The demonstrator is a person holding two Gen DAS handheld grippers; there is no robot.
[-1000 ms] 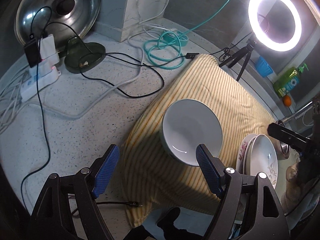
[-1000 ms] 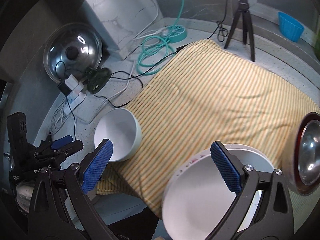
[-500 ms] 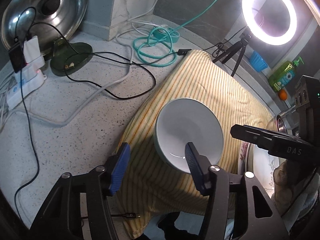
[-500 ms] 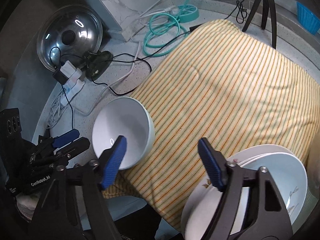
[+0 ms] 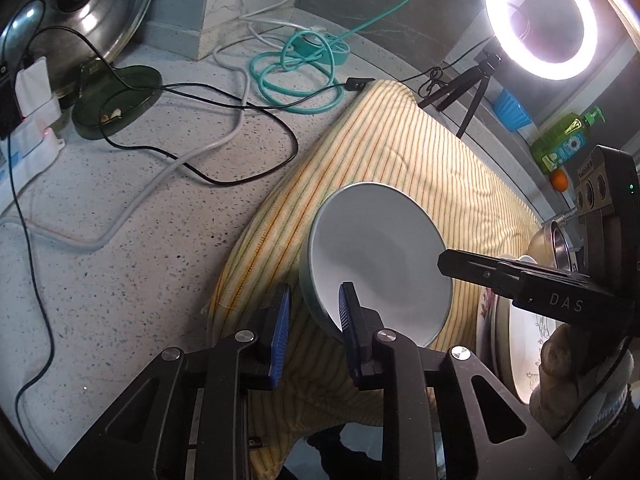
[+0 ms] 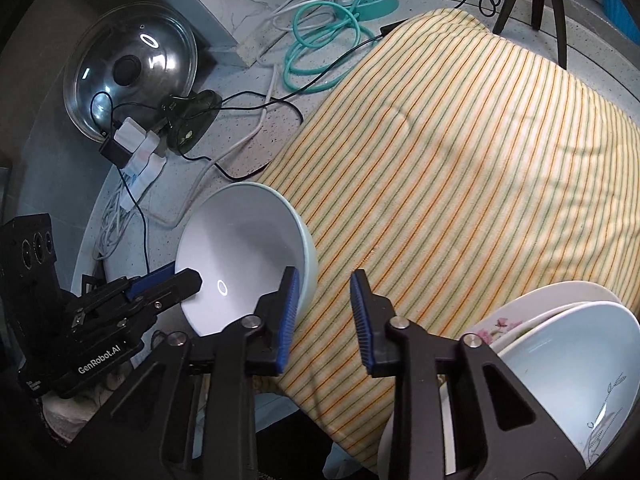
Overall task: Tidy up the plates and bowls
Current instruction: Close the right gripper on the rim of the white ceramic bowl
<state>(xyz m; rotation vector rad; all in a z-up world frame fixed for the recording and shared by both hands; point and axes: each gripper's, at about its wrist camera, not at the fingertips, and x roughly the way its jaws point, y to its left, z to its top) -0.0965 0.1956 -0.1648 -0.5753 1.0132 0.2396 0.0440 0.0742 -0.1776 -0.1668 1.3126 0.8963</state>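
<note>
A white bowl sits on the left edge of a yellow striped cloth. My left gripper straddles its near-left rim, jaws closing: one blue pad is inside the bowl, the other outside with a sliver of cloth showing. My right gripper straddles the opposite rim, jaws closing, with a gap still showing beside the wall. Stacked plates, one floral, lie at the cloth's right end.
On the speckled counter lie black, white and teal cables, a power strip and a pot lid. A ring light on a tripod, a soap bottle and a steel bowl stand at the right.
Both grippers' jaws have narrowed from wide to a small gap. The right gripper has swung left from over the plates to the bowl's rim, and both have sunk toward the bowl.
</note>
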